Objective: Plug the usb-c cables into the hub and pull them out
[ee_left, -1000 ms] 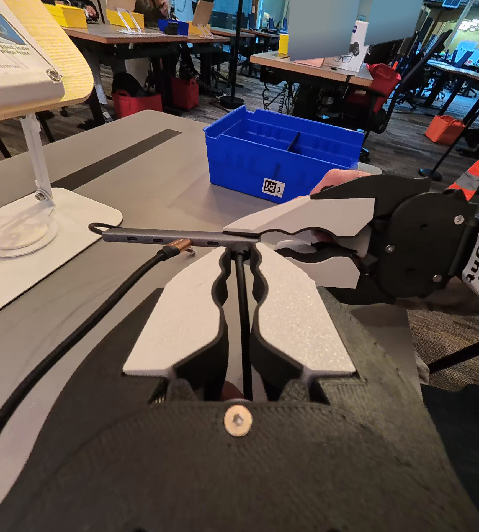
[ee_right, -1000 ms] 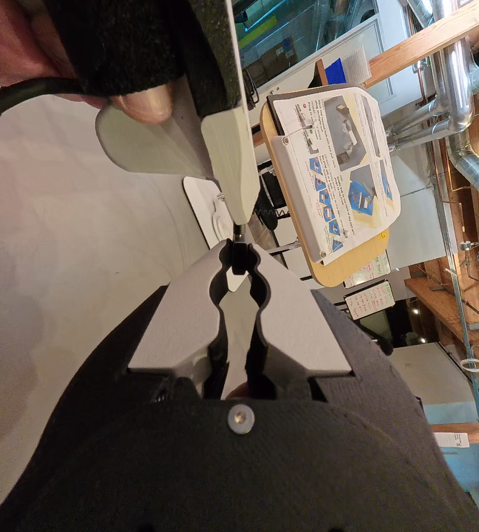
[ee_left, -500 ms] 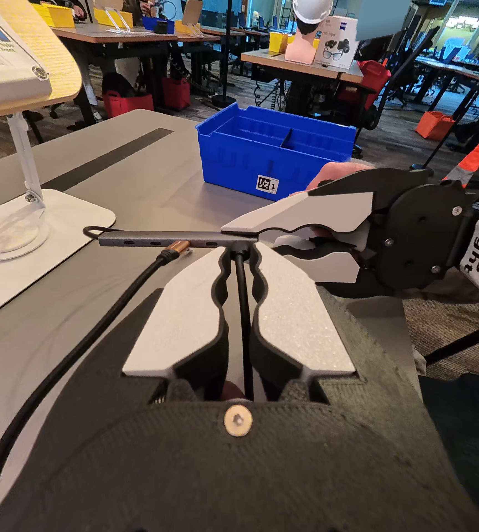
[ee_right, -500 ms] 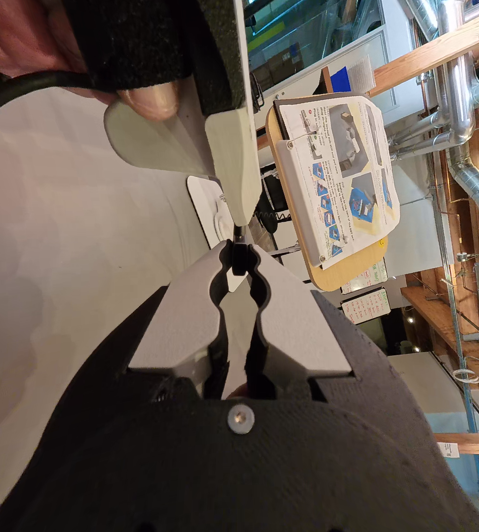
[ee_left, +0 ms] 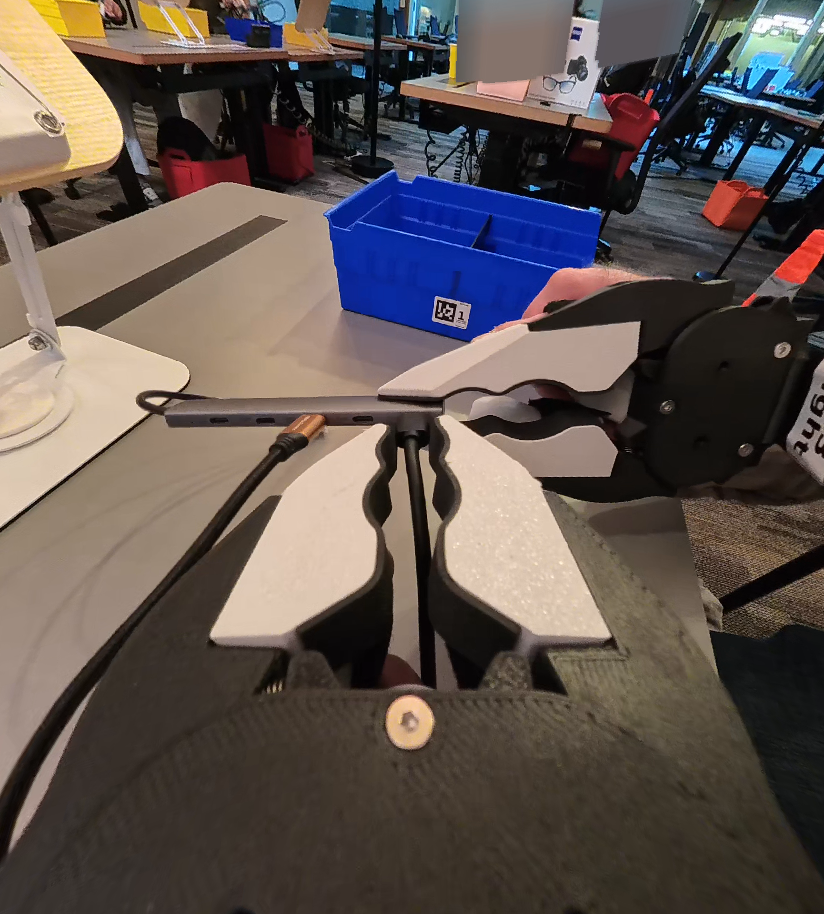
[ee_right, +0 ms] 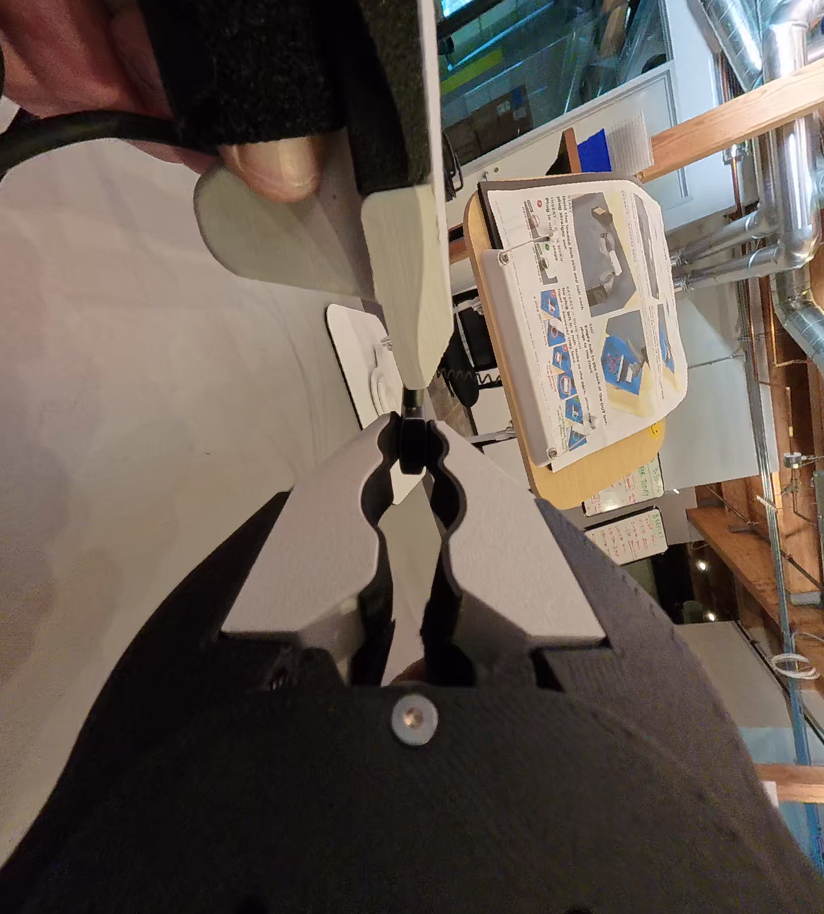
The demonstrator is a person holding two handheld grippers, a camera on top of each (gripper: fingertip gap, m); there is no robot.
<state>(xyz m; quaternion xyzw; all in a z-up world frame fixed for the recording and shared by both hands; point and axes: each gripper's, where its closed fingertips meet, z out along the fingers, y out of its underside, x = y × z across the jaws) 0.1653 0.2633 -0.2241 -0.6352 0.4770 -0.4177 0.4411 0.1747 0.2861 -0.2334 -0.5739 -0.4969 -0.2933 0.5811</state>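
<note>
A slim grey USB-C hub (ee_left: 276, 413) is held level just above the grey table (ee_left: 232, 326). My right gripper (ee_left: 430, 405) comes in from the right and is shut on the hub's right end; in the right wrist view (ee_right: 412, 430) the hub's dark end (ee_right: 411, 447) sits between its tips. My left gripper (ee_left: 410, 430) is shut on the plug of a black cable (ee_left: 417, 519), which meets the hub's front near that end. A second black cable with a copper plug (ee_left: 301, 426) rests against the hub's front; I cannot tell whether it is inserted.
A blue divided bin (ee_left: 449, 257) stands behind the hub. A white stand base (ee_left: 78, 386) with a clear post carries an instruction board (ee_right: 598, 321) at the left. The table's right edge is close to the right gripper. A hand's thumb (ee_right: 271, 168) holds the left gripper.
Both grippers keep their hold. The views have shifted slightly, but hub, plugs and grippers stay in the same relation to each other.
</note>
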